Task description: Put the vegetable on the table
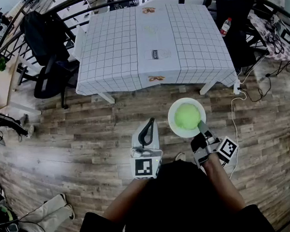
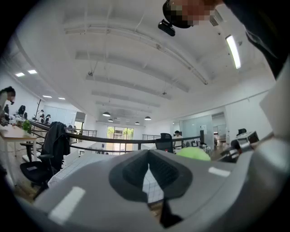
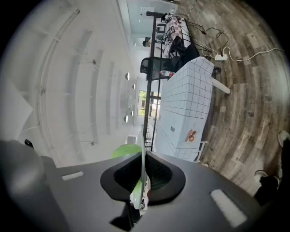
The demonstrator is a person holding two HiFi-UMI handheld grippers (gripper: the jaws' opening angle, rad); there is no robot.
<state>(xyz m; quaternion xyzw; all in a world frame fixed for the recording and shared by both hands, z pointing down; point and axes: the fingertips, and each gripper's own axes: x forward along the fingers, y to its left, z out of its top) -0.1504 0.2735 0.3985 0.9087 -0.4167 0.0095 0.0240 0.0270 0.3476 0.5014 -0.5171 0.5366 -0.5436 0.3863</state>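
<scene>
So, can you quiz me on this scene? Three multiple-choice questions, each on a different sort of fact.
1. Where is the vegetable? A on a chair; B on the white plate; C on a shelf.
2. What colour is the vegetable? A red; B orange; C light green.
3. The right gripper is: A shut on the plate's rim; B open; C shut on the vegetable.
Answers: B, it lies on the plate; C, plain in the head view; A, the rim sits between its jaws.

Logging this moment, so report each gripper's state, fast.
Left gripper: shut, nothing between its jaws.
Right gripper: shut on the rim of the white plate carrying the green vegetable.
</scene>
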